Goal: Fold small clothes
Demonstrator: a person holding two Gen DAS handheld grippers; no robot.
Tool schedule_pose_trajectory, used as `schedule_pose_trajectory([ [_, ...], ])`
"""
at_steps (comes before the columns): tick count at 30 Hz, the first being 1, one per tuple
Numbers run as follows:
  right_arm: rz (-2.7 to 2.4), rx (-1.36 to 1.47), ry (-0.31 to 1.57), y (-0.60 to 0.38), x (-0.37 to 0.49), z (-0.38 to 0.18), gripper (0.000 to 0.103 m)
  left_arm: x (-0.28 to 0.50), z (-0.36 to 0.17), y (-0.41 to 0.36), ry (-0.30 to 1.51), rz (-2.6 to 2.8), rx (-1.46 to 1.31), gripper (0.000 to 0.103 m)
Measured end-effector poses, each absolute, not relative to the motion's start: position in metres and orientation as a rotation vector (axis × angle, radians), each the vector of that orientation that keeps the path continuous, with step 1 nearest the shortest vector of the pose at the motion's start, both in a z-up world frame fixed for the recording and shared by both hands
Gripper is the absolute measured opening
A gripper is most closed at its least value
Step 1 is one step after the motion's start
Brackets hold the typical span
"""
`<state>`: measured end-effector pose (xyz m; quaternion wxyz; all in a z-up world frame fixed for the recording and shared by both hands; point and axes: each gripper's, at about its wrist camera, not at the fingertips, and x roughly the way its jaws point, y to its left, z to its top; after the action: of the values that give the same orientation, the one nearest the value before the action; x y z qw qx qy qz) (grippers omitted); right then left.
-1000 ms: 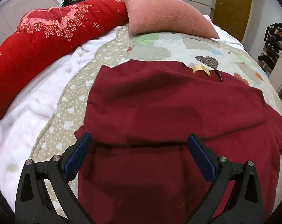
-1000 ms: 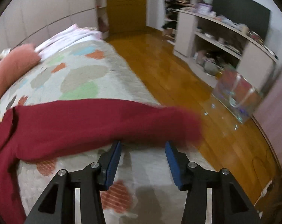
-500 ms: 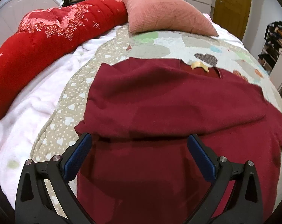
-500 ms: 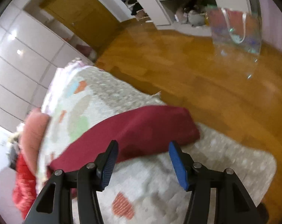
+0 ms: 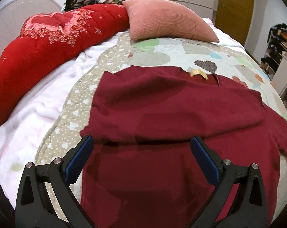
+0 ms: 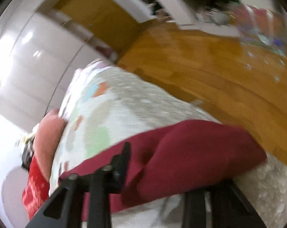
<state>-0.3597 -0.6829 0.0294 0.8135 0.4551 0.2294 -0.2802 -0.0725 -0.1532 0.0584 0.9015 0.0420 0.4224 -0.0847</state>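
A dark red sweater (image 5: 171, 117) lies flat on the heart-patterned quilt (image 5: 71, 114), collar and tan label (image 5: 198, 73) at the far side. One sleeve is folded across its chest. My left gripper (image 5: 141, 140) hovers open over the sweater's lower half, with nothing pinched. In the blurred right wrist view the other sleeve (image 6: 200, 148) stretches toward the bed's edge. My right gripper (image 6: 168, 161) is around that sleeve's end with its jaws closing. The cloth bunches between the fingers and covers the right one.
A pink pillow (image 5: 168, 19) and a red quilted duvet (image 5: 39, 47) lie at the head of the bed, with a white fleece blanket (image 5: 29, 117) on the left. Wooden floor (image 6: 200, 60) runs beside the bed's right edge, with shelves (image 5: 283, 66) beyond.
The right gripper has rolled and pushed onto the sleeve's end, its jaws narrower, the cloth now between them and over one finger. The left gripper and the sweater's body look unchanged.
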Motion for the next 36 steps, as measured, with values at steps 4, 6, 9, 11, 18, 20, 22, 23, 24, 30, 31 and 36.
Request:
schedule_pose_trajectory([
  [4, -0.522, 0.790, 0.449, -0.650, -0.326, 0.086, 0.028, -0.065, 0.061, -0.142, 0.888, -0.176, 0.012, 0.102],
  [6, -0.437, 0.735, 0.436, -0.629, -0.295, 0.111, 0.028, -0.065, 0.063, -0.137, 0.881, -0.174, -0.009, 0.102],
  [9, -0.292, 0.631, 0.444, -0.581, -0.240, 0.143, 0.028, -0.063, 0.068, -0.127, 0.869, -0.159, -0.019, 0.103],
  [11, -0.183, 0.572, 0.453, -0.540, -0.207, 0.157, 0.028, -0.059, 0.071, -0.117, 0.864, -0.144, -0.036, 0.102],
  [18, 0.123, 0.435, 0.558, -0.386, -0.104, 0.130, 0.032, -0.050, 0.079, -0.075, 0.849, -0.094, -0.147, 0.102],
  [20, 0.241, 0.346, 0.704, -0.334, -0.076, 0.093, 0.059, -0.049, 0.076, -0.066, 0.860, -0.090, -0.158, 0.102],
  [22, 0.314, 0.264, 0.813, -0.304, -0.075, 0.067, 0.061, -0.049, 0.074, -0.061, 0.859, -0.088, -0.153, 0.102],
  [23, 0.338, 0.220, 0.829, -0.297, -0.082, 0.063, 0.061, -0.049, 0.073, -0.059, 0.859, -0.087, -0.150, 0.102],
  [24, 0.345, 0.177, 0.832, -0.297, -0.095, 0.059, 0.061, -0.048, 0.071, -0.058, 0.861, -0.089, -0.149, 0.102],
  [30, 0.166, 0.174, 0.824, -0.358, -0.145, 0.054, 0.061, -0.039, 0.064, -0.068, 0.885, -0.147, -0.230, 0.102],
  [31, 0.137, 0.204, 0.817, -0.372, -0.150, 0.055, 0.061, -0.038, 0.065, -0.073, 0.882, -0.167, -0.238, 0.102],
  [36, -0.036, 0.326, 0.775, -0.446, -0.187, 0.061, 0.062, -0.021, 0.064, -0.120, 0.910, -0.264, -0.156, 0.102],
])
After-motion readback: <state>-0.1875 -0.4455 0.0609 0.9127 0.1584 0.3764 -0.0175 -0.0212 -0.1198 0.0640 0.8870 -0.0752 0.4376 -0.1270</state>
